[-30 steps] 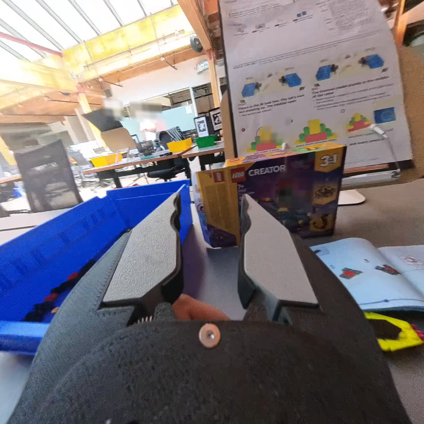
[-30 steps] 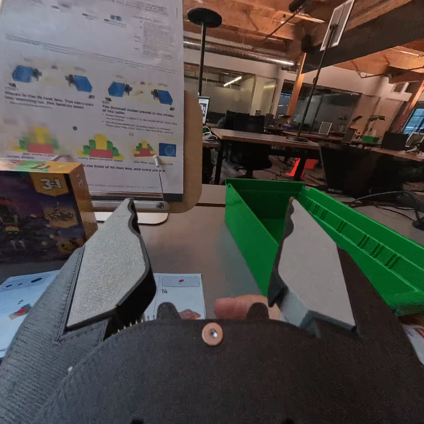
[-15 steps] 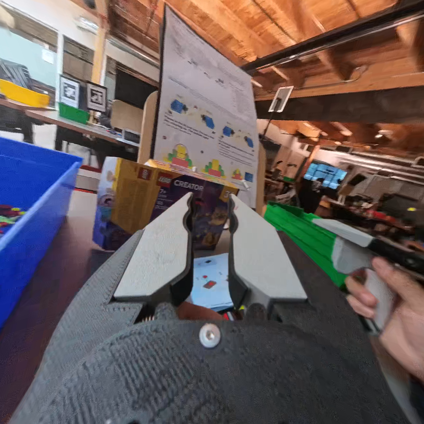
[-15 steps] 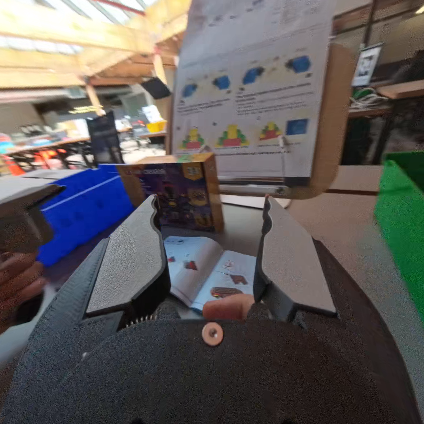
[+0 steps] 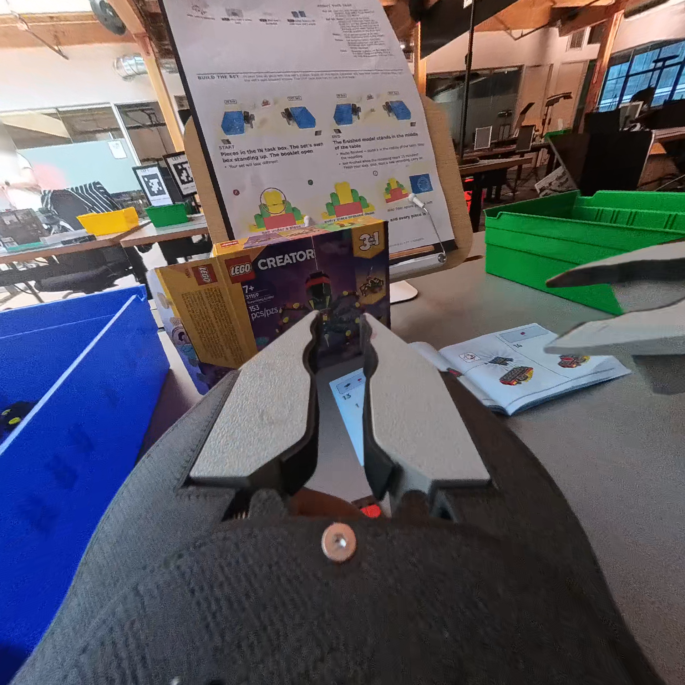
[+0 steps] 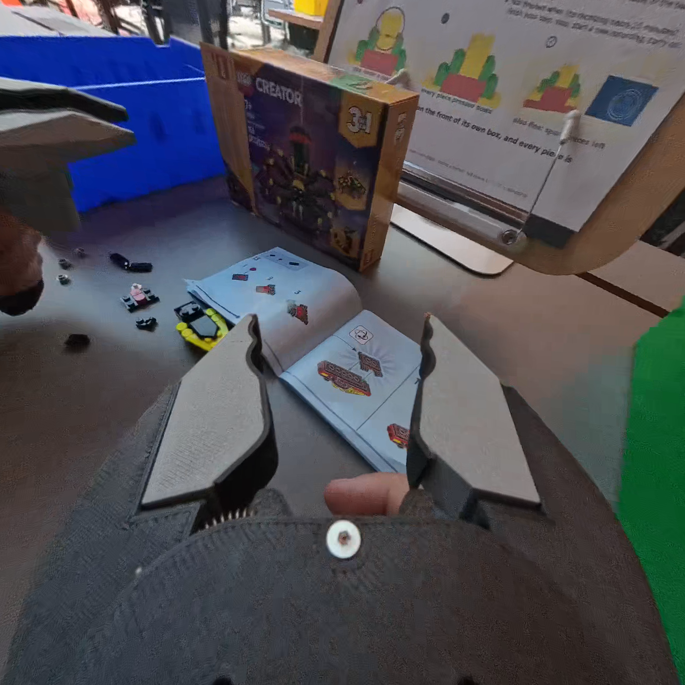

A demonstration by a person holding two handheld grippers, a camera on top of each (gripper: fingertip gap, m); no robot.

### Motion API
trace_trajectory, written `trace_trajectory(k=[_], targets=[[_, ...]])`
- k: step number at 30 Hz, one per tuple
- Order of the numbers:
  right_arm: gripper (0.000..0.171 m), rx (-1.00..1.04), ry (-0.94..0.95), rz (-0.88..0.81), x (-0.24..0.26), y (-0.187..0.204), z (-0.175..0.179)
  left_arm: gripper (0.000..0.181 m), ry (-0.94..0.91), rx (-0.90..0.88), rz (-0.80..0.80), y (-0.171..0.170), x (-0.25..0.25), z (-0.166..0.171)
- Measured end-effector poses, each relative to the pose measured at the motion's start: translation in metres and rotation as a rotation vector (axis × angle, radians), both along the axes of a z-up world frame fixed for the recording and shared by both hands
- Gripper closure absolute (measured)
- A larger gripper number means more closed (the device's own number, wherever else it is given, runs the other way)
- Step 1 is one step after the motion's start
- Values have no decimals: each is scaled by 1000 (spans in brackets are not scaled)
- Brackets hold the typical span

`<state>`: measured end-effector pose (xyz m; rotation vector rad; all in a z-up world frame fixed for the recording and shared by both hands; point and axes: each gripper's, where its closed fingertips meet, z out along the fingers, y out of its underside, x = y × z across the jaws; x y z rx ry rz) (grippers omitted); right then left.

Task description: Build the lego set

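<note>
The set's box (image 5: 296,296) stands on the grey table (image 5: 593,463), with the open booklet (image 5: 519,370) lying in front of it. My left gripper (image 5: 339,326) points at the box, empty, its jaws only a narrow gap apart. My right gripper (image 6: 339,322) is wide open and empty, tilted down over the booklet (image 6: 333,341). To its left lie a yellow-and-black sub-assembly (image 6: 202,326), a small black-and-pink assembly (image 6: 139,296) and several tiny dark pieces (image 6: 129,265). The box (image 6: 315,155) stands behind them. Each gripper shows at the edge of the other's view.
A blue bin (image 5: 74,389) holding dark pieces stands on the left. A green bin (image 5: 574,241) stands on the right, close beside my right gripper (image 6: 659,444). An instruction sheet on a stand (image 5: 315,129) rises behind the box. Desks and chairs stand beyond.
My left gripper's jaws have narrowed and it has swung to face the box. My right gripper has swung left and tilted down, bringing the booklet and loose pieces into view; it stays wide open.
</note>
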<state>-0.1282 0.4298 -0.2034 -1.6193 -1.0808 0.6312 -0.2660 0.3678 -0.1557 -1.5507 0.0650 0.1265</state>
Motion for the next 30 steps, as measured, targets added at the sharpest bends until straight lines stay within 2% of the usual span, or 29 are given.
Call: trace_trajectory(k=[3,8,11,14,15,16,17,18,22,25,27,30], targets=[[91,71,-107,47,-12,-11,-12,164,28,-26,3,2,3,-5],[83,201,-287,47,-22,-15,-33,164,72,-52,5,5,7,-11],[86,241,-352,45,-29,-16,-42,164,71,-60,6,5,7,-13],[101,288,-423,26,-35,-11,-53,164,63,-62,10,5,6,-13],[111,306,-451,15,-37,-9,-56,164,61,-62,10,5,5,-13],[133,330,-470,-1,-37,-6,-57,164,60,-62,12,5,5,-13],[164,353,-470,-15,-38,-4,-54,165,61,-61,14,5,4,-13],[170,373,-457,-37,-38,0,-49,165,61,-62,16,5,4,-13],[171,344,-345,-192,-25,23,-23,166,60,-70,16,6,5,-15],[171,287,-323,-238,-15,39,-25,166,71,-79,16,6,6,-17],[171,254,-317,-212,-16,40,-31,166,76,-83,15,6,6,-17],[169,224,-367,-85,-28,24,-46,166,78,-83,17,6,6,-18]])
